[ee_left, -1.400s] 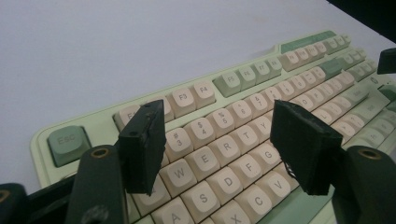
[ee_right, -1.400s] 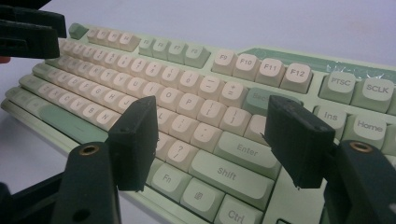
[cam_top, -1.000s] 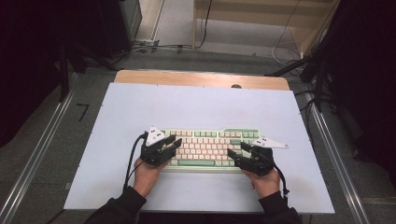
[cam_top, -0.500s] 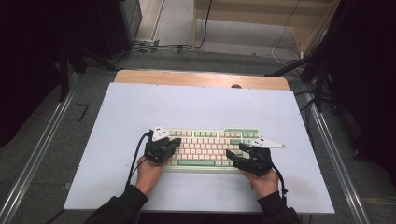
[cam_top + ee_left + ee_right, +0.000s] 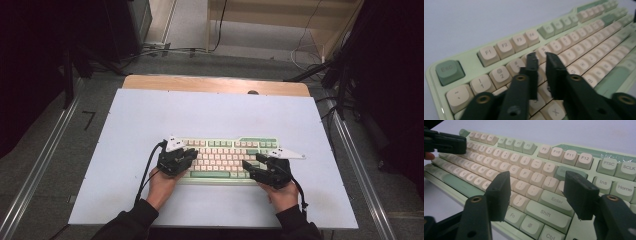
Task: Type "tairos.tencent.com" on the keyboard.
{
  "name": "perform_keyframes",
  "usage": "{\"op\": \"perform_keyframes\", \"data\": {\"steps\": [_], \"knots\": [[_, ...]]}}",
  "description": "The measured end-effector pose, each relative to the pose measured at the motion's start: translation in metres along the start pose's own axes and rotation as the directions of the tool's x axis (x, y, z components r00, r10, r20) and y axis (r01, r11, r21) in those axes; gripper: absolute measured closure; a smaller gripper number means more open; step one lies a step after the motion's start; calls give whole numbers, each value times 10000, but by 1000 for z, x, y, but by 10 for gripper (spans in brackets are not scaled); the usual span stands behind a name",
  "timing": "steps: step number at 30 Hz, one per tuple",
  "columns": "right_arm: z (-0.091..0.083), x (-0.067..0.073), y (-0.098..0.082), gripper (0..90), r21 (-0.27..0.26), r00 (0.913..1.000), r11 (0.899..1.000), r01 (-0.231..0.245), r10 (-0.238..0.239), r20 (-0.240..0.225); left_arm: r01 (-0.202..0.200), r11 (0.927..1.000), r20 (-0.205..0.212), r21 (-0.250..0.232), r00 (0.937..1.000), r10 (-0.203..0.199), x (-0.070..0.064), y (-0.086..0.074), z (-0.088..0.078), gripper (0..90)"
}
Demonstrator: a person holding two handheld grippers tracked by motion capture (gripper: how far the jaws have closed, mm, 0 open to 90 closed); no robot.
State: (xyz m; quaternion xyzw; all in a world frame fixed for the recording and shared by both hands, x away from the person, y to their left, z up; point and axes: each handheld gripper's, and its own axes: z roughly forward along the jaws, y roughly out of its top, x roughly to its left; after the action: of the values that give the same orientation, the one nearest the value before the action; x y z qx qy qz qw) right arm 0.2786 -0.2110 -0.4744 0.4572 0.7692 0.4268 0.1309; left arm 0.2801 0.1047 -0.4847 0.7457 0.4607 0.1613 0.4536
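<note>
A pale green keyboard [image 5: 225, 155] with cream keys lies on the white table top, near the person's side. My left gripper [image 5: 192, 154] hovers over its left end, above the number row [image 5: 499, 75]. Its jaws [image 5: 540, 56] have just been opening and stand a narrow gap apart with nothing between them. My right gripper [image 5: 252, 167] is over the right end. Its jaws [image 5: 539, 182] have just been closing a little and still stand wide apart above the Enter key [image 5: 556, 200], gripping nothing. The left gripper [image 5: 446, 143] also shows far off in the right gripper view.
The white table top [image 5: 215, 110] stretches behind and to both sides of the keyboard. A wooden strip [image 5: 215, 84] runs along its far edge. Metal rails [image 5: 40, 170] flank the table, and cables [image 5: 170, 50] lie on the floor beyond.
The left hand has shifted slightly over the keyboard's left end. The right hand has kept its place.
</note>
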Motion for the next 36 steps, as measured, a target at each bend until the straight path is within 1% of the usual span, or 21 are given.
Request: {"op": "perform_keyframes", "data": {"steps": [1,2,3,4,5,7,8,10,11,12,16,17,20,23,26,29,32,36], "knots": [[0,-1,0,392,-43,10000,10000,16,-16,-8,-74,9996,21,-281,10000,75,-1,1,-4,657],[0,-1,0,404,-60,10000,10000,18,-18,3,-124,9985,-93,-534,9999,120,-3,2,-8,555],[0,-1,0,420,-59,10000,10000,30,-30,-13,-213,9974,-165,-694,9997,202,-4,2,-11,470],[0,-1,0,441,-47,10000,10000,34,-34,-32,-170,9968,-179,-782,9997,156,-4,2,-13,418],[1,-1,-1,466,-52,10000,10000,57,-58,-44,-65,9965,-101,-838,9999,57,-3,1,-15,391],[2,1,0,540,-30,9999,10000,94,-94,-136,168,9963,-135,-840,9997,-180,-1,0,-18,346],[3,2,0,600,-59,9996,9998,165,-167,-219,261,9962,-216,-834,9994,-280,1,-1,-20,328],[6,4,1,769,-19,9981,9996,270,-271,-552,367,9942,-468,-1015,9980,-416,2,-2,-25,314],[8,4,1,826,30,9969,9997,241,-238,-750,409,9932,-557,-1092,9973,-471,3,-3,-29,314],[10,5,1,876,62,9962,9995,304,-298,-821,439,9921,-656,-1172,9965,-518,4,-4,-31,313],[20,14,5,878,247,9912,9971,715,-682,-1135,508,9925,-1095,-1109,9920,-631,9,-11,-40,297],[23,18,6,878,310,9893,9961,830,-786,-1231,645,9917,-1135,-1108,9905,-771,10,-14,-42,296],[33,31,8,878,516,9803,9896,1339,-1247,-1531,934,9909,-1161,-967,9877,-1045,17,-20,-48,296],[43,44,9,878,712,9705,9817,1768,-1618,-1788,1065,9897,-1305,-957,9843,-1185,20,-25,-55,296],[49,51,9,877,810,9639,9763,2007,-1820,-1943,1154,9883,-1428,-997,9813,-1290,23,-28,-60,298],[53,55,10,878,846,9616,9746,2075,-1874,-2006,1211,9879,-1497,-965,9795,-1347,24,-30,-62,300],[55,56,11,877,838,9600,9738,2115,-1909,-2048,1187,9889,-1509,-896,9798,-1313,24,-31,-63,306],[55,56,11,877,880,9602,9737,2100,-1884,-2063,1163,9894,-1489,-866,9805,-1283,23,-32,-62,306]]}}
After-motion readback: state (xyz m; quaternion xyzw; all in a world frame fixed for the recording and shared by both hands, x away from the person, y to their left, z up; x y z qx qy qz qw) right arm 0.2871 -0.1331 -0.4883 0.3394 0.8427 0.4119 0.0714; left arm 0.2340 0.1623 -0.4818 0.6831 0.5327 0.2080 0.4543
